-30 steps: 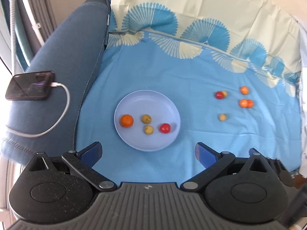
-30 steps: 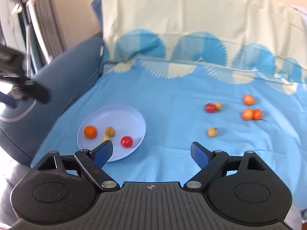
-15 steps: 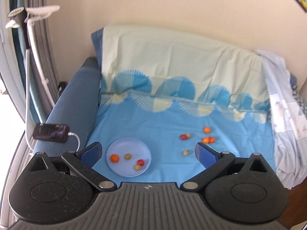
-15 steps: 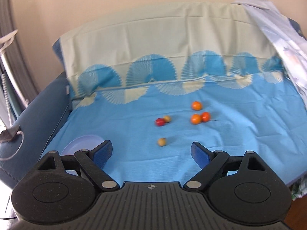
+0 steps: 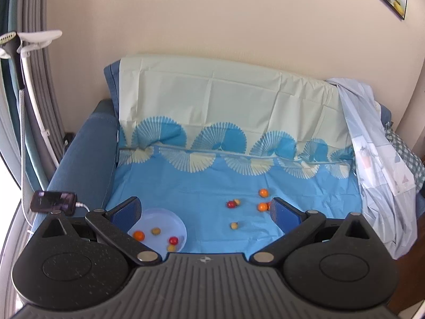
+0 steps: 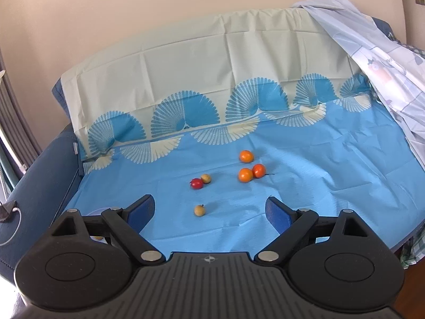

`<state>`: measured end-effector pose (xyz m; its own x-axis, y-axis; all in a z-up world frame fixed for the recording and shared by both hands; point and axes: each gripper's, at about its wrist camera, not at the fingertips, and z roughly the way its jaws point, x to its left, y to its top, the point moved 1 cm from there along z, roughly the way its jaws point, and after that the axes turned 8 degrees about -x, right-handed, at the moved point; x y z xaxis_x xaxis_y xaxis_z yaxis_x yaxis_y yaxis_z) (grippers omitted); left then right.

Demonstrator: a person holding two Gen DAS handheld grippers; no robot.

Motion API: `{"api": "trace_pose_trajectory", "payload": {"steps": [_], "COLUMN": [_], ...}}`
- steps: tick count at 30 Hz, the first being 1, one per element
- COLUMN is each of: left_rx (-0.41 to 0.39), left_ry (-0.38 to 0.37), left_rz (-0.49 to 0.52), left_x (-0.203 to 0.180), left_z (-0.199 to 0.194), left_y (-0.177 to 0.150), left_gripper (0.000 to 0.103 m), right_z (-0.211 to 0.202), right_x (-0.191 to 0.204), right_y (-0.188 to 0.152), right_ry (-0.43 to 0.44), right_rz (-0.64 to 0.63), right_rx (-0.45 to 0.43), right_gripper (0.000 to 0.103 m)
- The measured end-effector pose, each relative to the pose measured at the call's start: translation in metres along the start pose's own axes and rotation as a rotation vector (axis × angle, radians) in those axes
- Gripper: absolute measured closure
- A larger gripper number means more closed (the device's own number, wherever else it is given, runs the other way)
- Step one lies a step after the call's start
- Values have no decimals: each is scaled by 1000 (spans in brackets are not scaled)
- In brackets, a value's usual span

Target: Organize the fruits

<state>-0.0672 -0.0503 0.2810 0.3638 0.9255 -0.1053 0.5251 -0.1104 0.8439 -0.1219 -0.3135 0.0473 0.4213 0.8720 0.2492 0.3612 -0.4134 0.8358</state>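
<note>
A pale blue plate (image 5: 177,222) lies on the blue cloth at the sofa's left, holding an orange fruit (image 5: 139,235), a red one (image 5: 173,239) and two yellow-brown ones (image 5: 156,230). Several loose fruits lie to the right: a red one (image 6: 196,183) beside a yellow one (image 6: 205,178), a lone yellow one (image 6: 199,210), and three orange ones (image 6: 246,156). My left gripper (image 5: 205,210) is open, high above and back from the plate. My right gripper (image 6: 210,210) is open and empty, well above the lone yellow fruit. In the right wrist view the plate is nearly hidden behind the left finger.
A blue and cream patterned cloth (image 5: 212,180) covers the sofa seat and backrest. A phone (image 5: 53,202) on a white cable rests on the left armrest. A pale sheet (image 5: 377,175) hangs over the sofa's right end. A white stand (image 5: 32,85) rises at the left.
Both grippers have pulled up and back from the sofa, so the plate and fruits look smaller and lower. The right view has swung rightward, and the plate has slid behind its left finger.
</note>
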Motion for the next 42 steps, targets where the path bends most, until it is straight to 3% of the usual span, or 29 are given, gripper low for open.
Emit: {"api": "trace_pose_trajectory", "payload": {"steps": [5,8,12,17,20,23,26,30,33,37,42], "left_rx": [72,141,273,324,385,467,529,586,599,581,595], "left_ry": [29,53,5,-42,8,-27,-48,-22,-25,-31,-35], "left_rz": [27,59,80,147,182,136,162,113,148,263,273], "left_x": [-15,-26,-43,-68,-79,-80,-86,-81,-82,-92,-91], "left_z": [66,132,238,375,451,513,565,616,638,645,646], "left_y": [1,-8,-35,-87,-123,-150,-171,-189,-194,-196,-193], "left_gripper": [0,0,0,0,0,0,0,0,0,0,0], "right_z": [17,34,72,148,204,260,305,351,369,386,391], "right_x": [-20,-34,-53,-78,-95,-106,-114,-120,-120,-118,-117], "right_y": [2,3,3,-6,-17,-27,-36,-51,-55,-57,-57], "right_ry": [-39,-71,-148,-261,-272,-273,-267,-239,-193,-162,-139], "right_rz": [22,24,9,-56,-83,-149,-200,-220,-221,-242,-281], "right_rx": [-31,-53,-86,-100,-53,12,59,143,151,121,96], "right_gripper": [8,6,5,5,5,5,5,5,5,1,2]}}
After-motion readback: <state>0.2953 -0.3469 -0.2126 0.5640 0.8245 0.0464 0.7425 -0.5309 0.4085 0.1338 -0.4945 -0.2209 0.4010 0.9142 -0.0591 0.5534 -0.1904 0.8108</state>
